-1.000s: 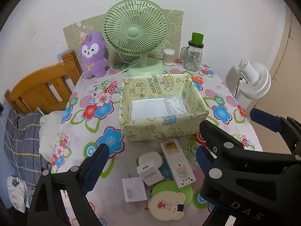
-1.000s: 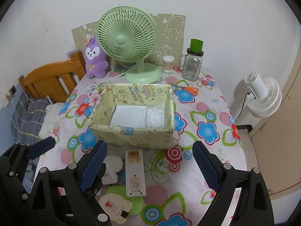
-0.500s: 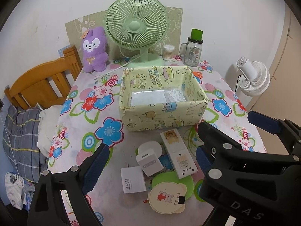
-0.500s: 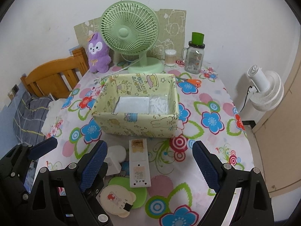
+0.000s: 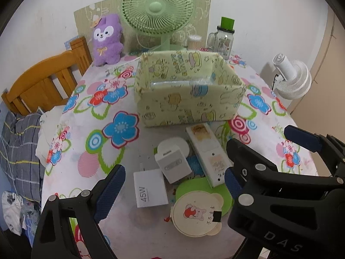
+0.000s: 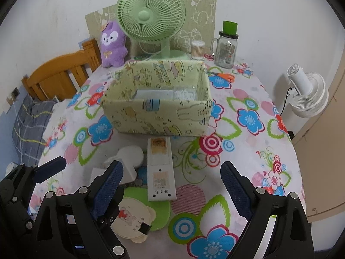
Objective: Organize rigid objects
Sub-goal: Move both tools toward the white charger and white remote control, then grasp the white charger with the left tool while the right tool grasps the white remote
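A yellow-green cartoon-print storage box point(image 5: 185, 105) point(image 6: 159, 116) stands mid-table with a clear bag inside. In front of it lie a long white remote-like device point(image 5: 208, 153) point(image 6: 160, 168), a white 45W charger point(image 5: 149, 191), a white plug adapter point(image 5: 173, 165), a round white piece point(image 6: 130, 156) and a round bear-print mirror point(image 5: 197, 213) point(image 6: 129, 218) on a green disc point(image 6: 159, 207). My left gripper point(image 5: 172, 188) is open above the chargers. My right gripper point(image 6: 171, 190) is open over the remote's near end. Both are empty.
A green desk fan point(image 5: 158, 6), purple plush point(image 5: 106, 40), cotton swab jar point(image 6: 198, 49), glass mug jar with green lid point(image 6: 226, 47) and orange scissors point(image 6: 224, 76) stand behind the box. A wooden chair point(image 5: 43, 82) is left, a white floor fan point(image 6: 306, 92) right.
Both grippers have dropped lower and closer to the objects in front of the box; the box now shows more from its side. Both jaws stay open.
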Action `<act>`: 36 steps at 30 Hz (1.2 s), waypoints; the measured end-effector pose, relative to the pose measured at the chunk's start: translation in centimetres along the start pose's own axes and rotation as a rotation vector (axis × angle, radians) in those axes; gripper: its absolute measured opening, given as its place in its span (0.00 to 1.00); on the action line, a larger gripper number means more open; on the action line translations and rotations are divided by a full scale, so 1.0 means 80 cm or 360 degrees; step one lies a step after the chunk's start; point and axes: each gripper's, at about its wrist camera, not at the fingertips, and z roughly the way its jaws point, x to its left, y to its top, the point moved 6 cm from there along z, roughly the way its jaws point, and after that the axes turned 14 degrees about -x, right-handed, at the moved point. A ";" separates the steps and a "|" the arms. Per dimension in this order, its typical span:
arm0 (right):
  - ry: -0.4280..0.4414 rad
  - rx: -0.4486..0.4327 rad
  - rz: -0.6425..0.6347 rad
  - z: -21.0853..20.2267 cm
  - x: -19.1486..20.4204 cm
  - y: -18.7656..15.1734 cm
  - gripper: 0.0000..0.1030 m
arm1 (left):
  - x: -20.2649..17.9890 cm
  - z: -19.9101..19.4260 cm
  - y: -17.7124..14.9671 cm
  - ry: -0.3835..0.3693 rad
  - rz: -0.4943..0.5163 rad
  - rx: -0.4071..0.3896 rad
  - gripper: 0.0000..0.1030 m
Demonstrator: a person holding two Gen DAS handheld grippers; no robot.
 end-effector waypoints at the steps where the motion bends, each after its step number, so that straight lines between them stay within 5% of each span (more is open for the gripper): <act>1: -0.0003 0.0001 -0.0005 0.002 0.000 -0.004 0.91 | 0.000 0.002 -0.003 0.0001 0.0003 0.0002 0.92; 20: 0.0008 0.0085 -0.0017 0.057 0.004 -0.056 0.91 | 0.009 0.050 -0.049 0.0053 0.0066 0.0037 0.92; 36: -0.0005 0.0151 -0.0055 0.092 0.017 -0.067 0.90 | 0.027 0.077 -0.066 0.0074 -0.0062 0.0159 0.84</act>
